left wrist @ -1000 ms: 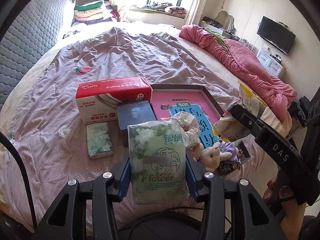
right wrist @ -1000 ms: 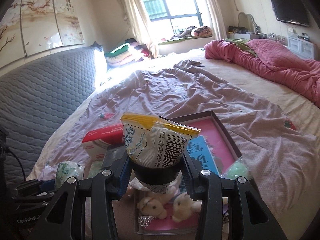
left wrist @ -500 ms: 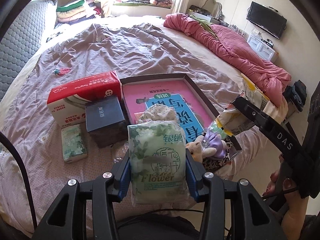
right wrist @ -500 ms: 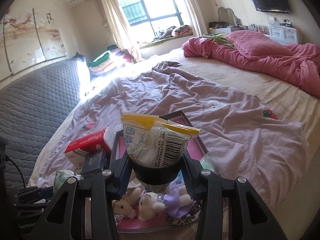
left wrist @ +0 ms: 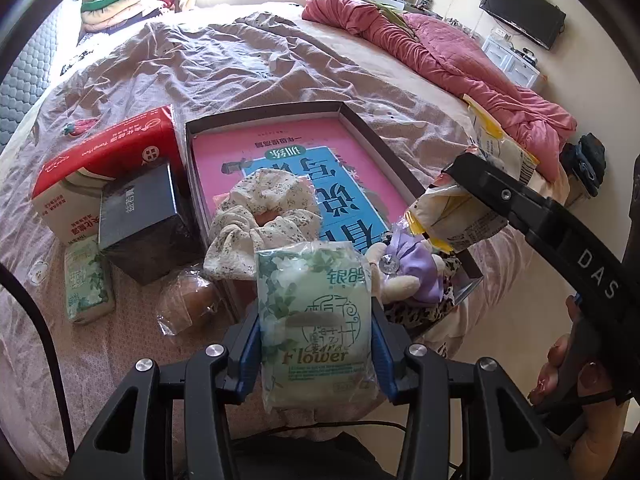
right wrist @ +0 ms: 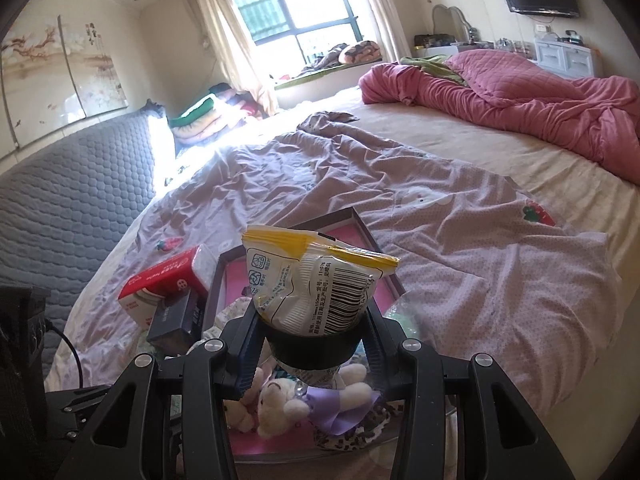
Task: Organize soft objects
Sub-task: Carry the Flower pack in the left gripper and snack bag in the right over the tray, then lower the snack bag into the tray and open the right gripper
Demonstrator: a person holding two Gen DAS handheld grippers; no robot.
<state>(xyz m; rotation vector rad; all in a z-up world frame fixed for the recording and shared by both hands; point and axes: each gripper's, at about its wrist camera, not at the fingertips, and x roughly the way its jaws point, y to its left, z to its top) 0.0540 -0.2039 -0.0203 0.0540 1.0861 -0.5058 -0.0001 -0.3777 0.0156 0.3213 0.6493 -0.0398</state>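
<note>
My left gripper (left wrist: 314, 332) is shut on a green tissue pack (left wrist: 316, 292) printed "Flower", held low over the near end of a dark tray (left wrist: 360, 120) lined with a pink book. In the tray lie a floral scrunchie (left wrist: 264, 216) and a plush bear (left wrist: 408, 272) in purple. My right gripper (right wrist: 310, 344) is shut on a yellow-and-white packet (right wrist: 316, 284), which hangs above the plush toys (right wrist: 280, 404) at the tray's (right wrist: 360, 220) near end. The left wrist view shows that packet (left wrist: 472, 216) at the tray's right edge.
Left of the tray sit a red tissue box (left wrist: 108, 152), a dark box (left wrist: 140, 216), a small green tissue pack (left wrist: 86, 284) and a wrapped bun (left wrist: 192, 300). A pink quilt (left wrist: 460, 52) lies far right. A person's hand (left wrist: 568, 368) grips the right tool.
Both grippers have come closer to the tray and lower, each keeping its pack. In the left wrist view the tray and scrunchie now loom larger, just ahead of the tissue pack.
</note>
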